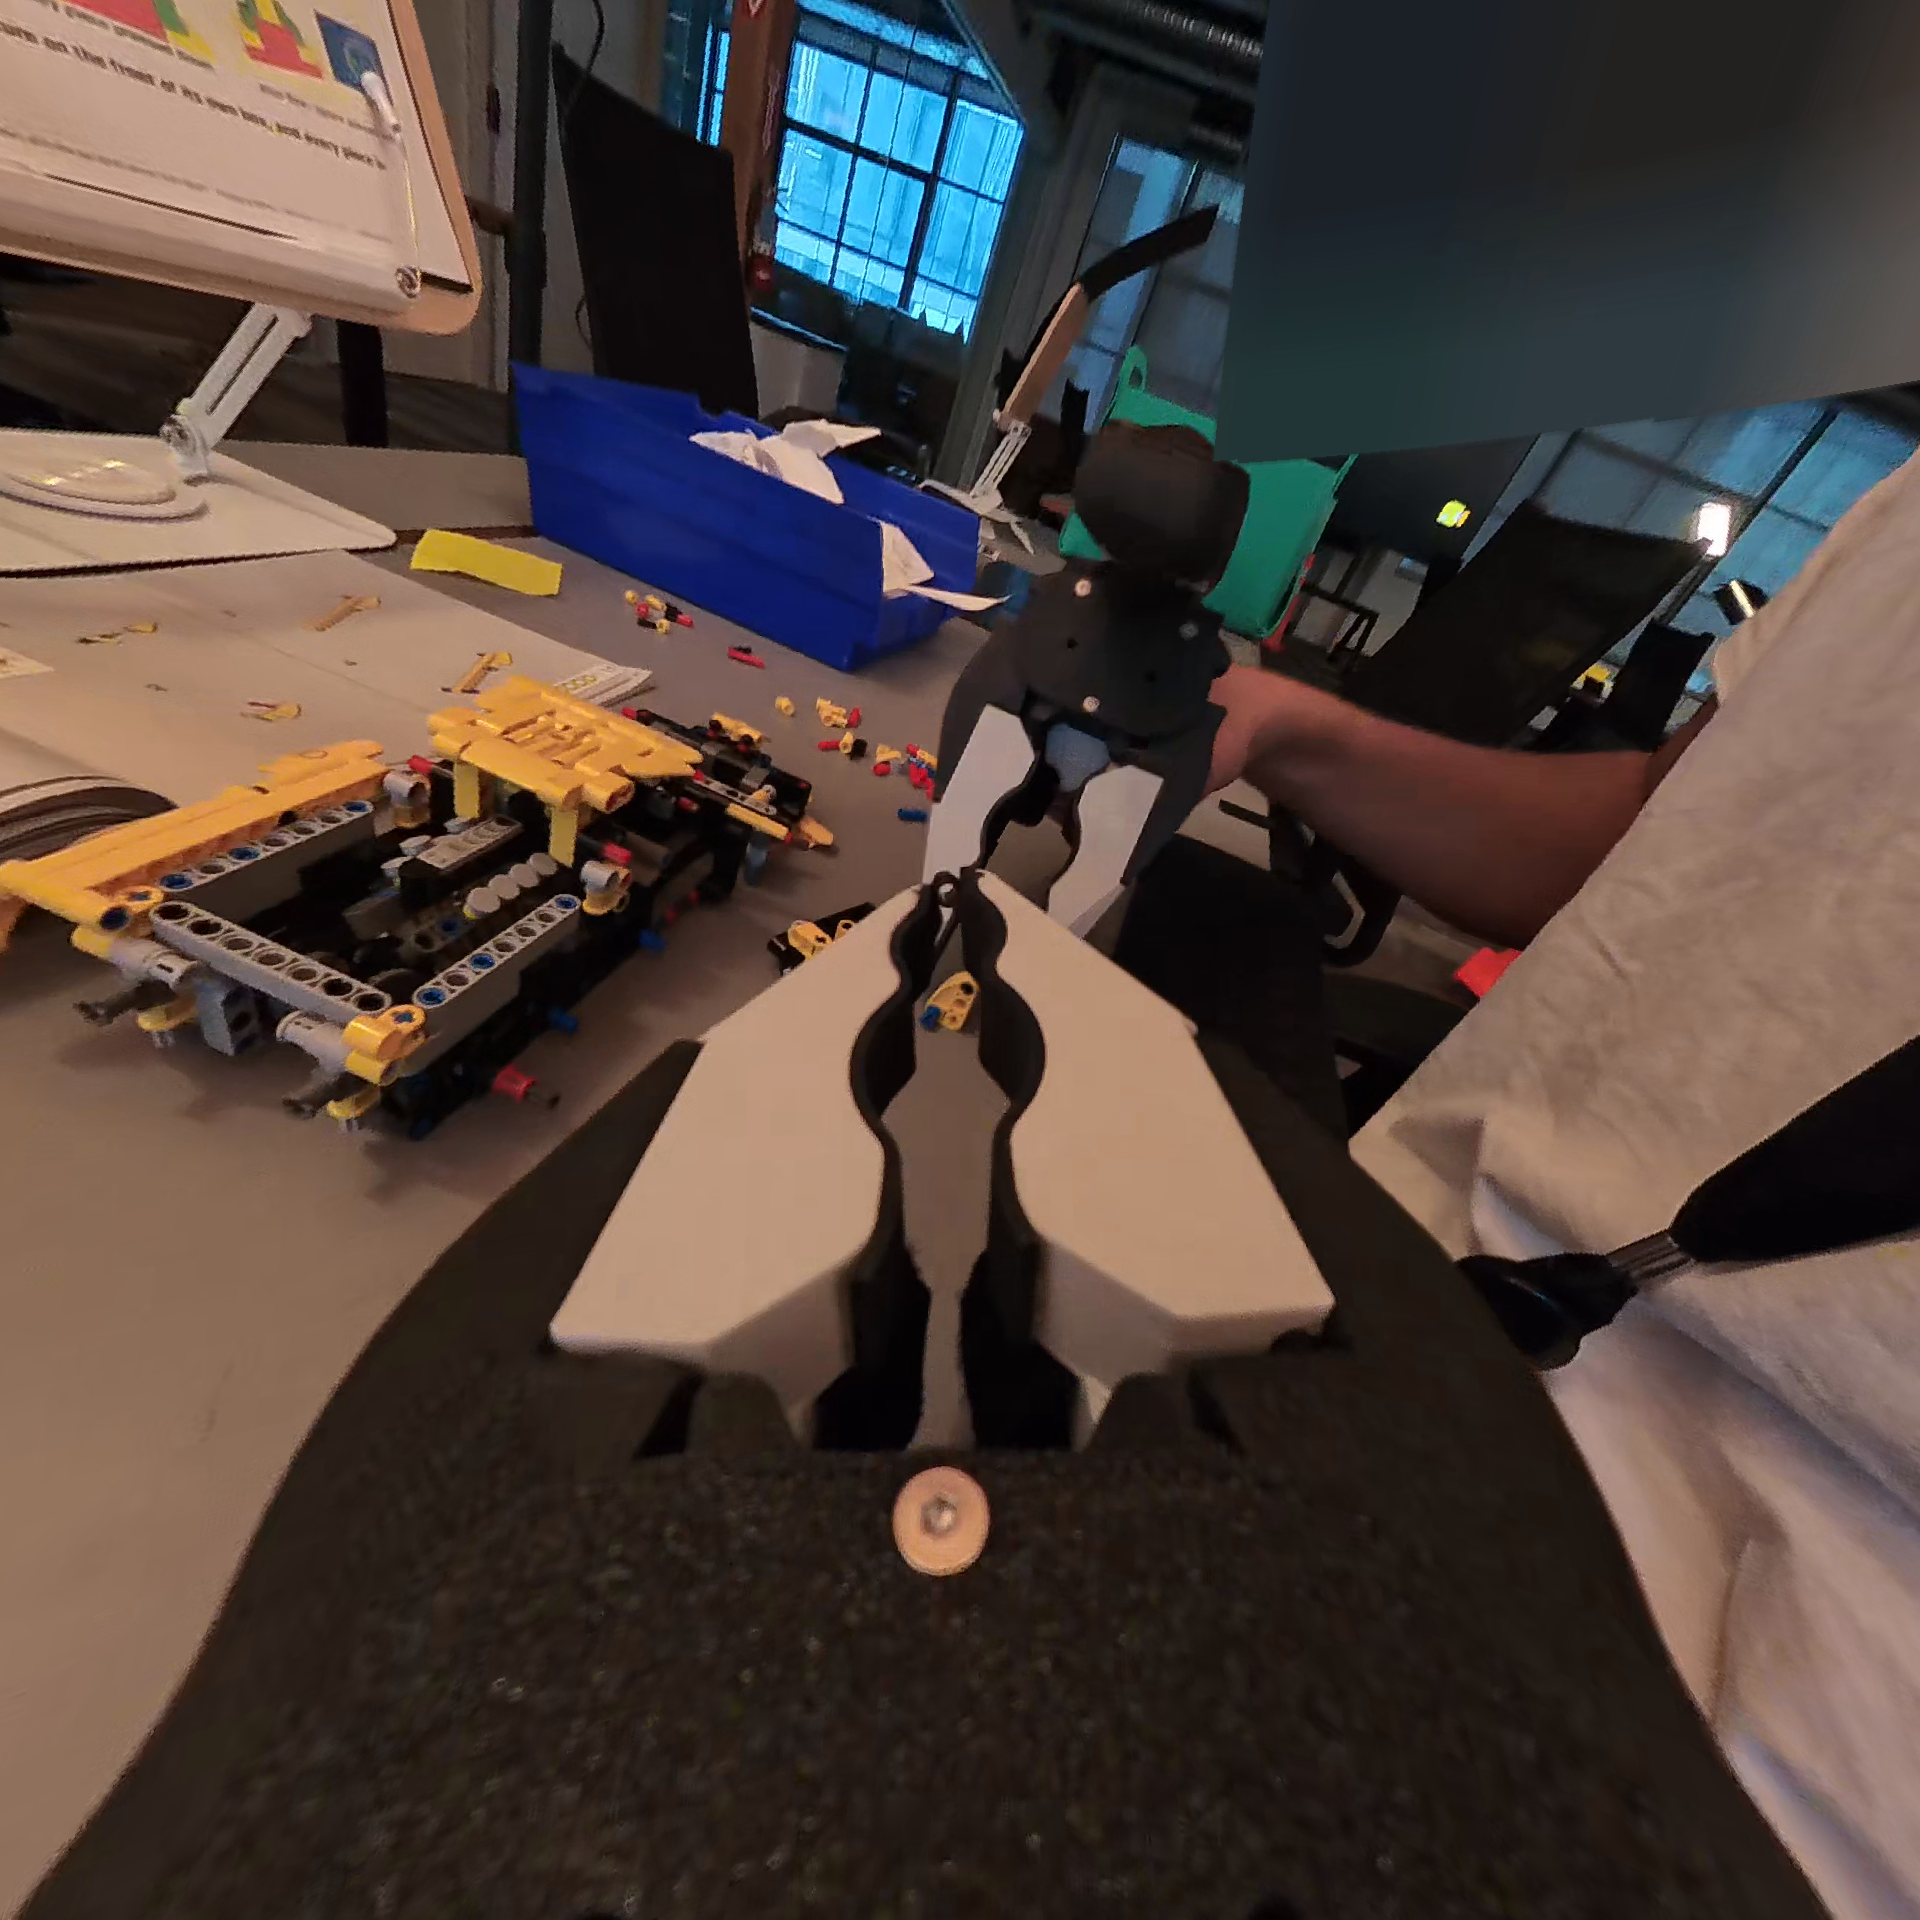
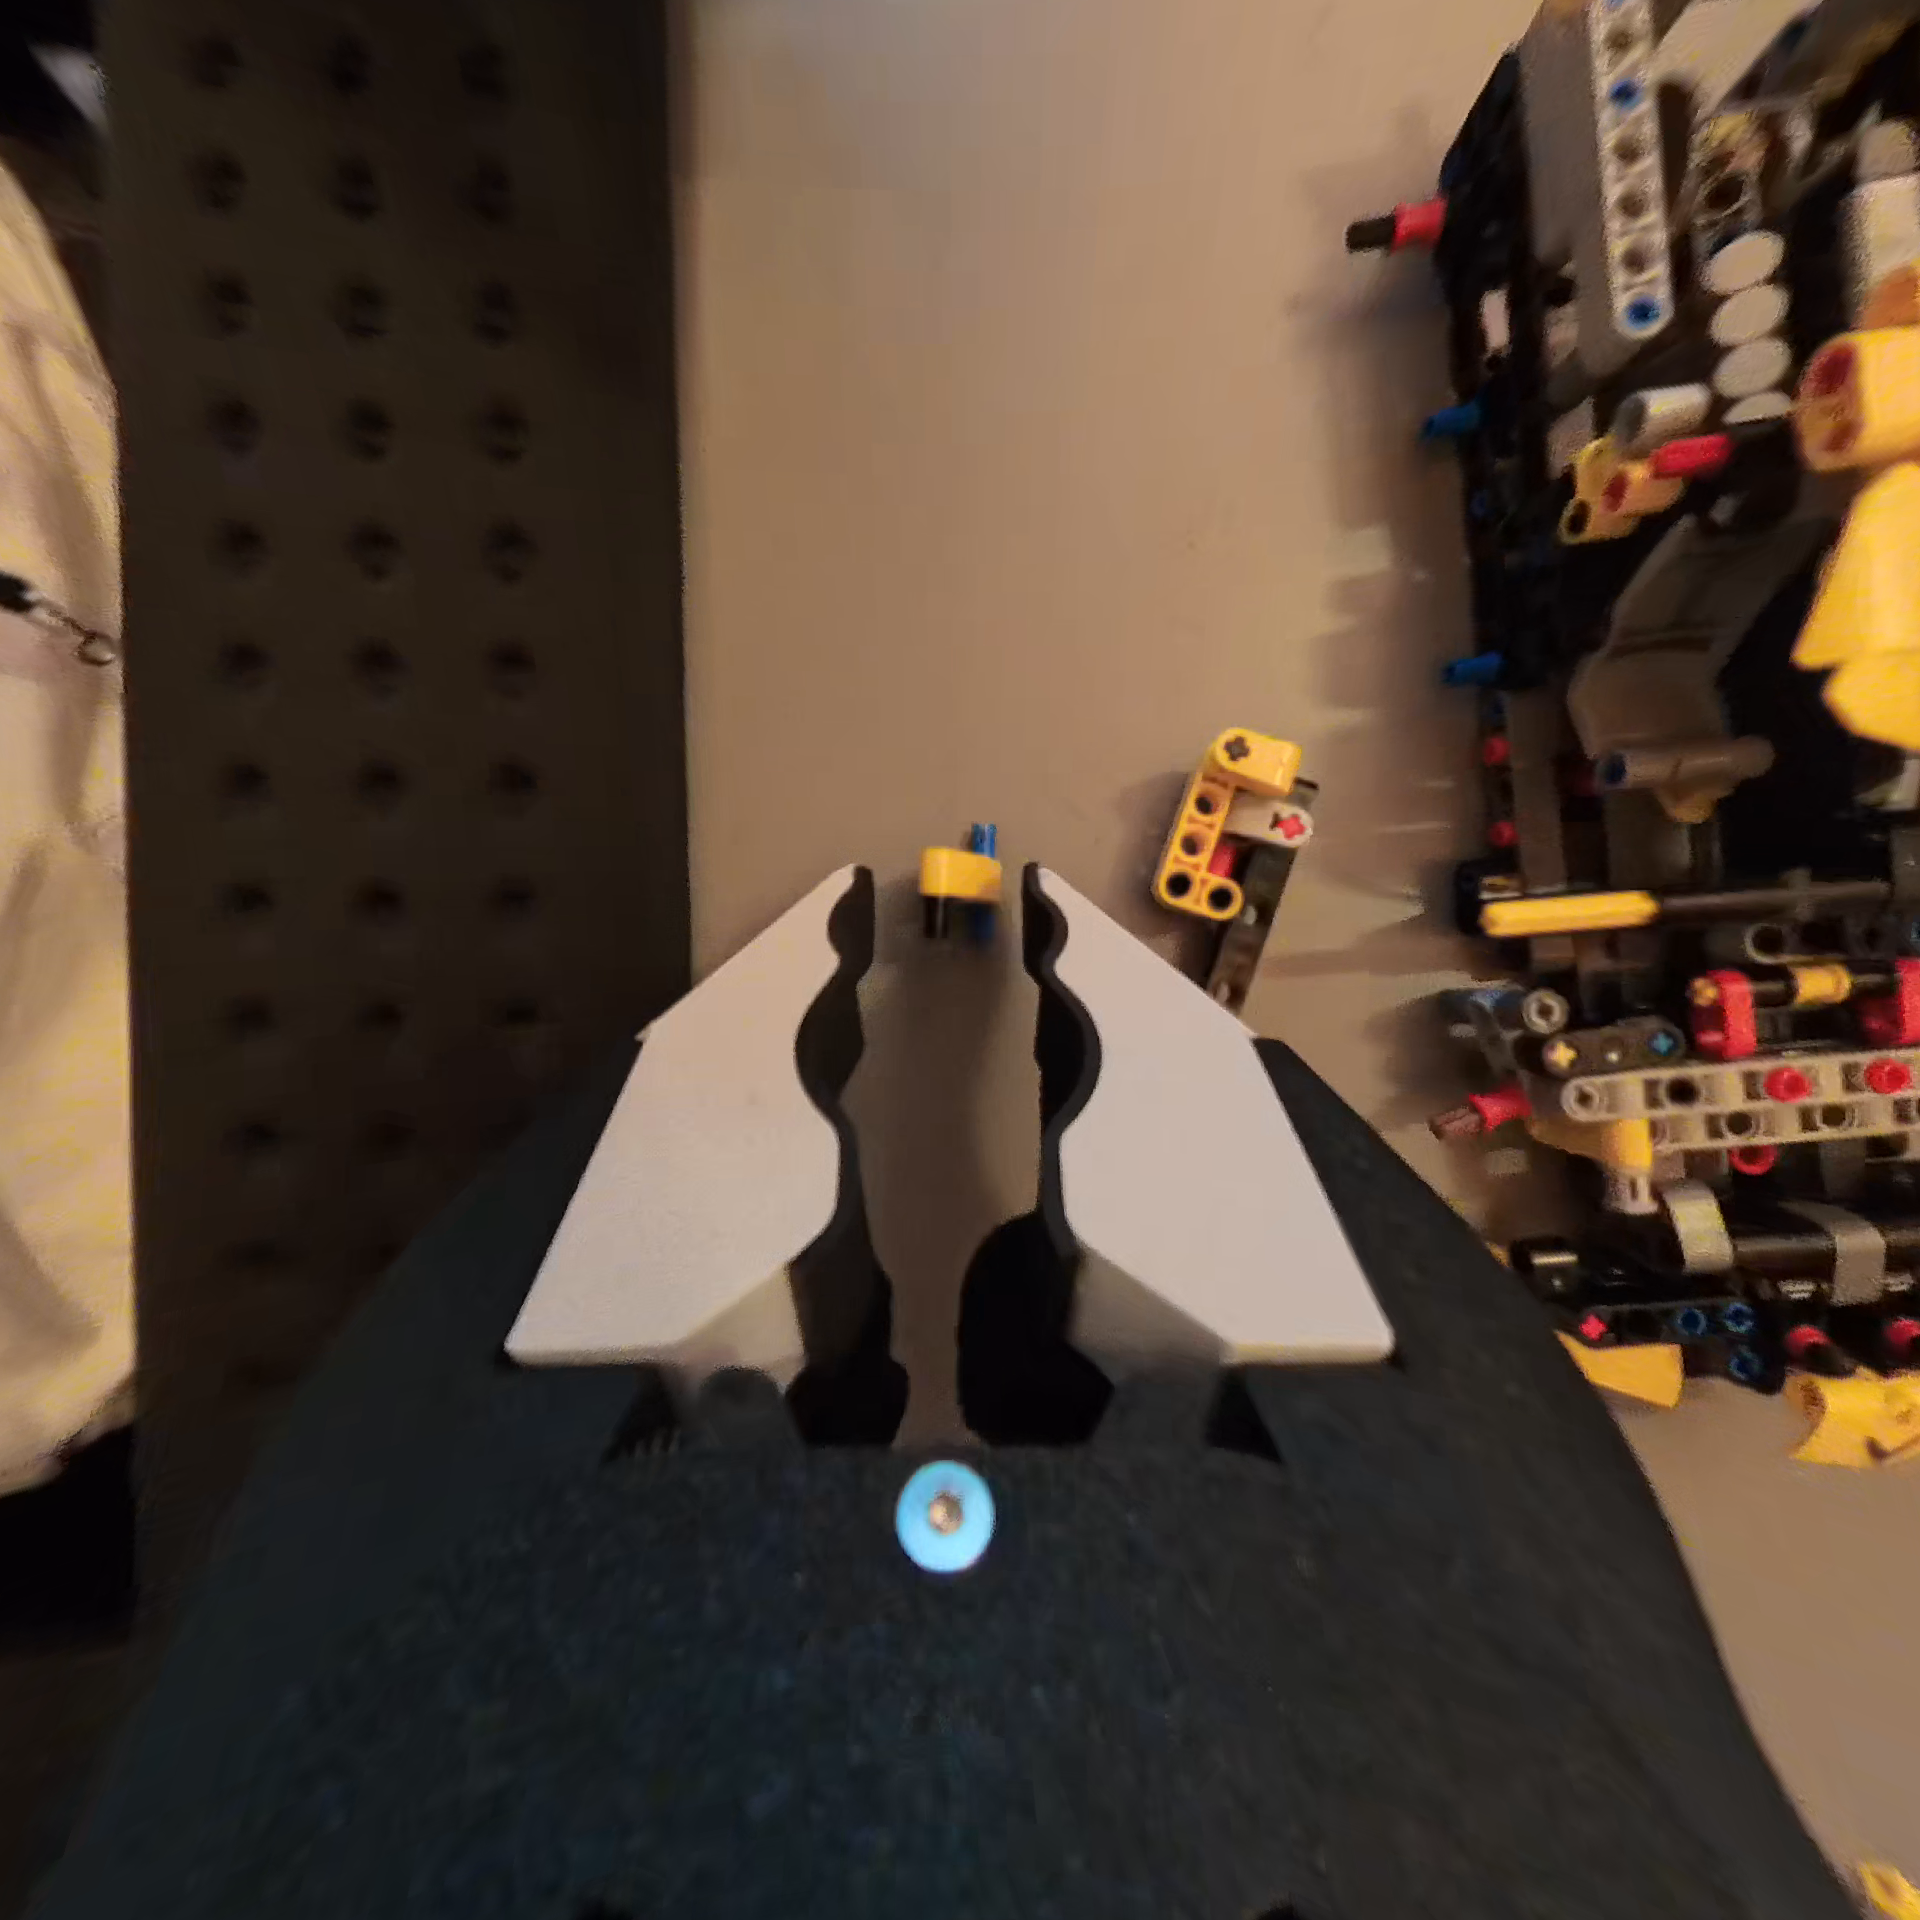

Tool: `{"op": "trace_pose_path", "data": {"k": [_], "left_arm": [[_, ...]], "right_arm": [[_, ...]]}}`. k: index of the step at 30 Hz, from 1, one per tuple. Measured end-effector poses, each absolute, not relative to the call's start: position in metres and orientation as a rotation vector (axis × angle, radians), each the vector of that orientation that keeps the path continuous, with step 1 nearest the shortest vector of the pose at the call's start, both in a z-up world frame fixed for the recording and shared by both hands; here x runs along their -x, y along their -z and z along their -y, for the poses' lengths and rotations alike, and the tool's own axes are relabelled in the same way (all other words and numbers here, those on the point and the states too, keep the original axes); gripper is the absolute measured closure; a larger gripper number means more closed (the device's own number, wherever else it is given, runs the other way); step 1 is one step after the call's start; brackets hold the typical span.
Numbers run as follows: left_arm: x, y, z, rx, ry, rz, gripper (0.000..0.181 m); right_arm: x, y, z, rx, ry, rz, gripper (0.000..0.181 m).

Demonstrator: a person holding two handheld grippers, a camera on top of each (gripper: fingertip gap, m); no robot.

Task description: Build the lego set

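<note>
With the chassis [image 1: 343, 883] half built and loose pieces [image 1: 852, 743] waiting, the open right hand-held gripper [image 2: 945, 883] is nearing a yellow connector [image 2: 958, 878], the left hand-held gripper [image 1: 954, 891] hanging closed and seemingly empty.

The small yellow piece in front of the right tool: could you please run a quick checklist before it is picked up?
1. Right tool open: ok.
2. Small yellow piece lined up with the gap: ok.
3. Piece lying free, apart from the yellow and black bracket: ok.
4. Fingers already around the piece: not ok, it lies just past the tips.
5. Left tool empty: cannot tell.
</note>
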State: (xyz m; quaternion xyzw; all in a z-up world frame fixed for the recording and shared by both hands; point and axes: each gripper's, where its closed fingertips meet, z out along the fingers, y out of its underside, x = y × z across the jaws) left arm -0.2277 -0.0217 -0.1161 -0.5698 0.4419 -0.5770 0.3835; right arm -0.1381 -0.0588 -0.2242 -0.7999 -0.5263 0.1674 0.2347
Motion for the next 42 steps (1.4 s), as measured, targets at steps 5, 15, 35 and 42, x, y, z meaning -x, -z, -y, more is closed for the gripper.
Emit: {"op": "trace_pose_path", "data": {"k": [5,15,35,42], "left_arm": [[0.227,0.117,0.023,1.455,1.486,-1.132,0.177],[0.223,0.121,0.022,1.485,1.493,-1.142,0.177],[0.181,0.123,0.061,1.466,1.594,-1.272,0.177],[0.182,0.122,0.068,1.427,1.609,-1.311,0.177]], "right_arm": [[0.128,0.223,0.06,2.056,-0.648,1.288,0.159],[0.143,0.232,0.053,2.004,-0.58,1.261,0.166],[0.184,0.141,0.053,1.863,-0.648,1.203,0.166],[0.186,0.139,0.059,1.867,-0.688,1.221,0.167]]}}
